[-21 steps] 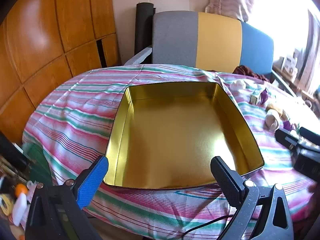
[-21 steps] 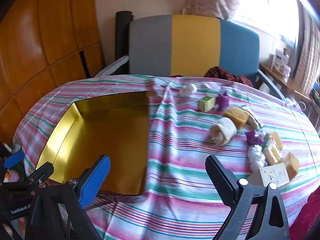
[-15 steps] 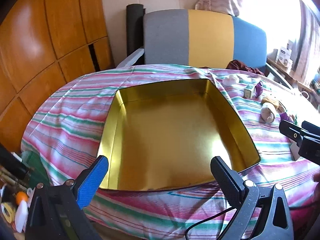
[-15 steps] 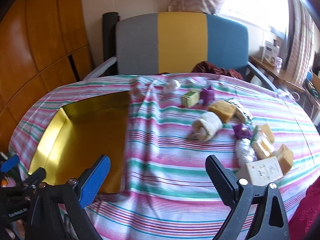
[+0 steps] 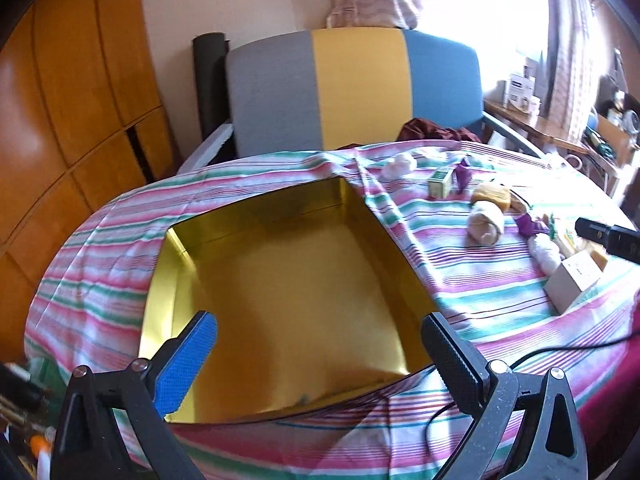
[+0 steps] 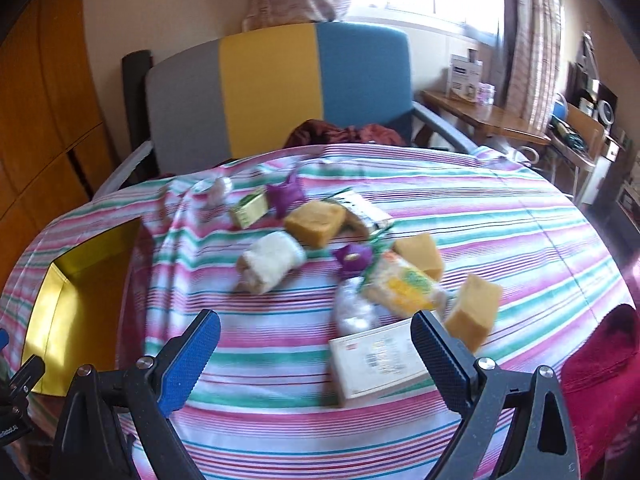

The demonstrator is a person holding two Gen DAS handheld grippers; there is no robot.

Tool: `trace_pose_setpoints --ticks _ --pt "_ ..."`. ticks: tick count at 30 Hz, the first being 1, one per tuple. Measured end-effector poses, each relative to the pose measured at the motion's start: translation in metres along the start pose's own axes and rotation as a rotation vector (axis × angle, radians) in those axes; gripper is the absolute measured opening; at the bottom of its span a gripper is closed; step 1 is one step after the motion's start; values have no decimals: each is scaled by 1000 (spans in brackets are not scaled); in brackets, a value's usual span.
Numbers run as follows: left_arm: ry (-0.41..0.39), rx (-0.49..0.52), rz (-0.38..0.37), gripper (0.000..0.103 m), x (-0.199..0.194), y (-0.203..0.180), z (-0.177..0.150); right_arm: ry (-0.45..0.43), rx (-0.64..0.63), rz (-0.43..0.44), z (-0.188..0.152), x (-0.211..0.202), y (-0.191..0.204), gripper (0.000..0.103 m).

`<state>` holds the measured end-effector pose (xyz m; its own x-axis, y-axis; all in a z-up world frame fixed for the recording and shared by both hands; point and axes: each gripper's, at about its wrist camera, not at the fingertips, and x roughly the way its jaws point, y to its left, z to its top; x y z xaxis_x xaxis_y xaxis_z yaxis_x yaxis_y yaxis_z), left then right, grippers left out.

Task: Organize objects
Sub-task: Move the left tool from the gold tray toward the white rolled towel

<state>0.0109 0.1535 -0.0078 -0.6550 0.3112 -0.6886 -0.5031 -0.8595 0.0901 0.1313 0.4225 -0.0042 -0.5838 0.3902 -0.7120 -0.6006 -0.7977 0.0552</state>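
An empty gold tin tray (image 5: 256,240) lies on the striped tablecloth (image 5: 100,256); my left gripper (image 5: 320,344) hangs open above its near edge with nothing between the fingers. In the right wrist view the tray (image 6: 44,312) is at the left. My right gripper (image 6: 316,340) is open over the cloth, just short of a white box (image 6: 376,360). Behind it lie yellow soap blocks (image 6: 316,222), a white rolled cloth (image 6: 272,260), purple wrapped pieces (image 6: 286,196), a small green-gold box (image 6: 250,210) and a clear packet (image 6: 400,286).
A grey, yellow and blue chair (image 6: 276,88) stands behind the round table, with dark red fabric (image 6: 340,134) on its seat. Wooden panelling (image 5: 72,100) fills the left. A side table with clutter (image 6: 492,118) is at the right. A cable (image 5: 560,352) crosses the cloth.
Both views have swung to the right: the tray has slid leftward in each frame and the pile of small objects has come closer to my right gripper. Both grippers stay open.
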Motion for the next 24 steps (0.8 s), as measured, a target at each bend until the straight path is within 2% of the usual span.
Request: trace_pose_setpoints --ticks 8,15,20,24 --pt "16 57 -85 103 10 -30 14 12 100 -42 12 5 -64 98" --pt "33 101 -138 103 19 -56 24 8 159 -8 13 19 -101 98" --pt "34 132 -182 103 26 -75 30 46 346 139 5 35 -133 98" --pt "17 107 -224 103 29 -80 37 9 430 189 2 32 -149 98"
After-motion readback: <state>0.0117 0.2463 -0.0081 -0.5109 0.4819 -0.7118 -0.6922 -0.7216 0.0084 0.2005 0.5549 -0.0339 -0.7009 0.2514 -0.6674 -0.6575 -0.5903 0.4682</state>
